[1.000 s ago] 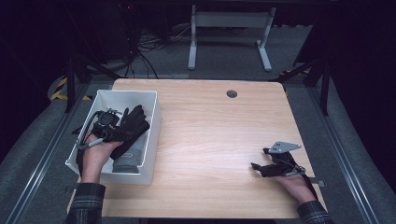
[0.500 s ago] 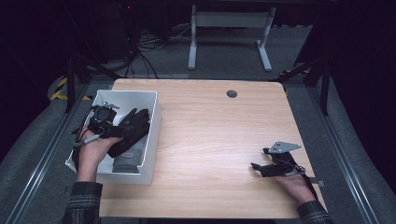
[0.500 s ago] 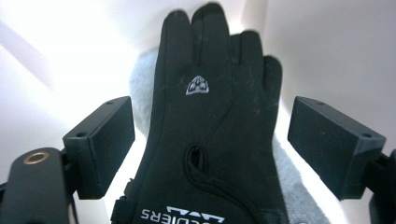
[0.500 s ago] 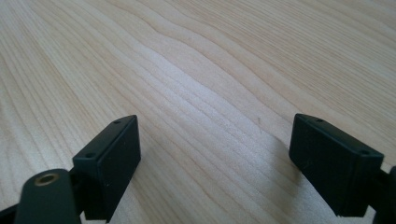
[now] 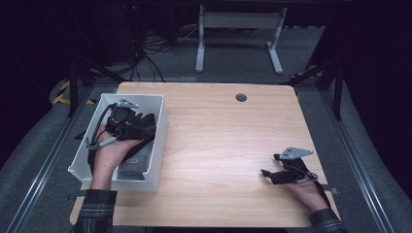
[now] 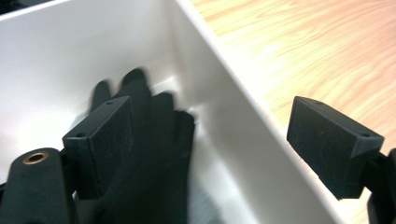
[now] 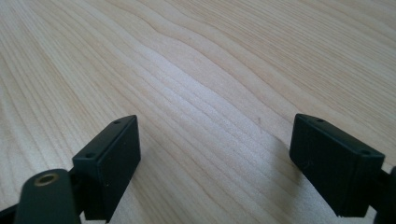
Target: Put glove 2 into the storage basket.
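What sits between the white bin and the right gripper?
Bare wooden tabletop, by the high view: nothing lies between the white bin and the right gripper.

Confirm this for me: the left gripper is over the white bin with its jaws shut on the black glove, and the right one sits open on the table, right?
Not quite. The left gripper is open, its jaws apart beside the black glove in the white bin, as the left gripper view shows. The rest holds.
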A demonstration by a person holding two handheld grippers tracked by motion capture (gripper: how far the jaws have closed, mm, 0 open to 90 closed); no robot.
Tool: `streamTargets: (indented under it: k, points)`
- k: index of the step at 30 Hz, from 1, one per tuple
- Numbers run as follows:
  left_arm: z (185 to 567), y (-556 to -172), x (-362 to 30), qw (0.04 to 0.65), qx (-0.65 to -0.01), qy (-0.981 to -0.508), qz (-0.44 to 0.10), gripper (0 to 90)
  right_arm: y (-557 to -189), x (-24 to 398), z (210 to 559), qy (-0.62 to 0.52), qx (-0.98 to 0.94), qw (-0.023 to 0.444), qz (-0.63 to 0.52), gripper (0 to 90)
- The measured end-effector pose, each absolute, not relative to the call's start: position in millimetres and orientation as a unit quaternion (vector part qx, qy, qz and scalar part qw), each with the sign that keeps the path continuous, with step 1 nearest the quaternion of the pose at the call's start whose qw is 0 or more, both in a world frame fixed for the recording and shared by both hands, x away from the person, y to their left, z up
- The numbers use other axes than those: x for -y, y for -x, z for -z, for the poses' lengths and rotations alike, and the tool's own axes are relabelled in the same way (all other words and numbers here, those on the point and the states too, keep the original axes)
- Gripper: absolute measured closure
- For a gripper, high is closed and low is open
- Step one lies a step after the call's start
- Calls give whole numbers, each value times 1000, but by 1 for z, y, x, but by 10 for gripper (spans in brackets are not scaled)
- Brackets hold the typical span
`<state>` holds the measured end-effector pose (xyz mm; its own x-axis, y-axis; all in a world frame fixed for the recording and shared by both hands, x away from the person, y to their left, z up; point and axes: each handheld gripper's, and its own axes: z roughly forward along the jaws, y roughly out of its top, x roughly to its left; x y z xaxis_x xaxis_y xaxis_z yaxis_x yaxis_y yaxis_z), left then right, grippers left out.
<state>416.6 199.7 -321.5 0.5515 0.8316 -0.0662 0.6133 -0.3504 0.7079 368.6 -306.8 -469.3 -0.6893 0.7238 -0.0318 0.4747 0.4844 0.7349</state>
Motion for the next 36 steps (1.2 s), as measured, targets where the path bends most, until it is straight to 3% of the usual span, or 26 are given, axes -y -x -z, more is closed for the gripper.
streamTargets:
  k: [18,25,36]
  points:
    - [334,-394,-83,386,-350,-844,-124,159,-369,307,469,-354,-845,171,-363,166]
    - [368,-382,-43,378,-314,-864,-109,158,-369,307,469,-353,-845,170,-363,163]
    - [431,-372,-15,362,-276,-886,-92,143,-369,307,469,-352,-845,170,-364,162]
